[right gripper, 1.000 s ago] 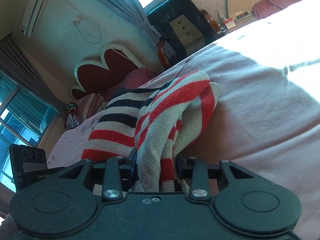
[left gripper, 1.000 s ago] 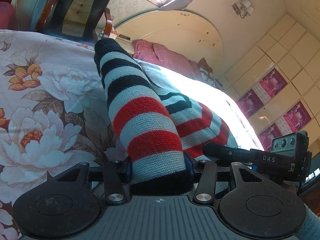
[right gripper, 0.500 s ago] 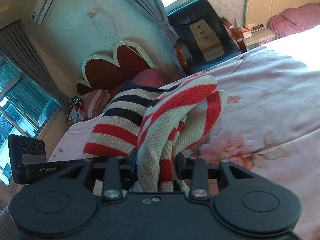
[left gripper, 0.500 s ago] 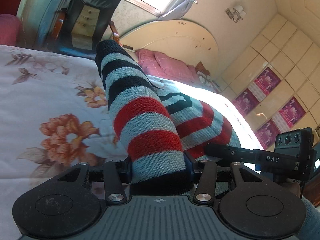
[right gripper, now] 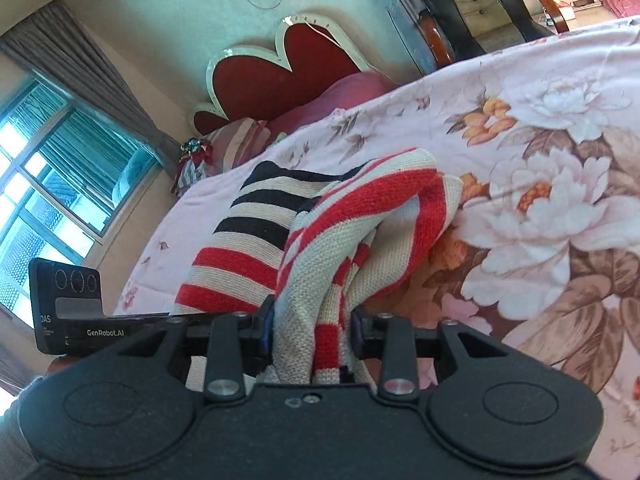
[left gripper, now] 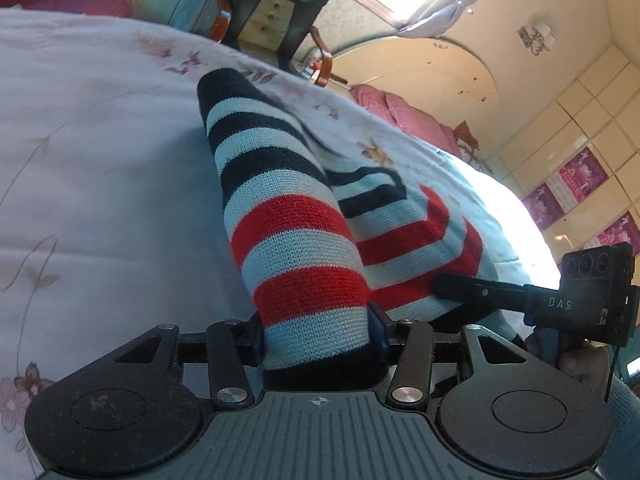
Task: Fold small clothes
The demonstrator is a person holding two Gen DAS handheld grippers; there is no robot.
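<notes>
Two sets of jaws are mine, and both are clamped on the same striped knit sweater [left gripper: 296, 248] above the bed

From the left wrist view, my left gripper [left gripper: 318, 332] has its jaws partly closed on a rolled sleeve of the sweater, banded navy, pale blue and red, the knit filling the gap from pad to pad. That sleeve runs from 6 o'clock up toward 11 o'clock. The body of the sweater spreads off toward 3 o'clock, draped on the pale floral bedspread [left gripper: 100, 168]. At 3 o'clock my right gripper [left gripper: 444, 282] shows side on, one black finger touching the red stripes, a hand [left gripper: 580, 364] wrapped below it. A black chair [left gripper: 280, 4] stands at 12 o'clock beyond the bed, and pink pillows [left gripper: 404, 112] lie at 1 o'clock

From the right wrist view, my right gripper [right gripper: 312, 330] has its jaws drawn narrow on a bunched fold of the sweater [right gripper: 360, 232], red and cream here, pinched tight between the pads. The navy-striped part lies toward 10 o'clock. Large flowers on the bedspread [right gripper: 560, 184] fill 3 o'clock. At 9 o'clock the body of my left gripper [right gripper: 68, 304] shows, its fingertips hidden. A red heart-shaped headboard [right gripper: 288, 64] stands at 11 o'clock, a window [right gripper: 48, 184] at 9 o'clock
</notes>
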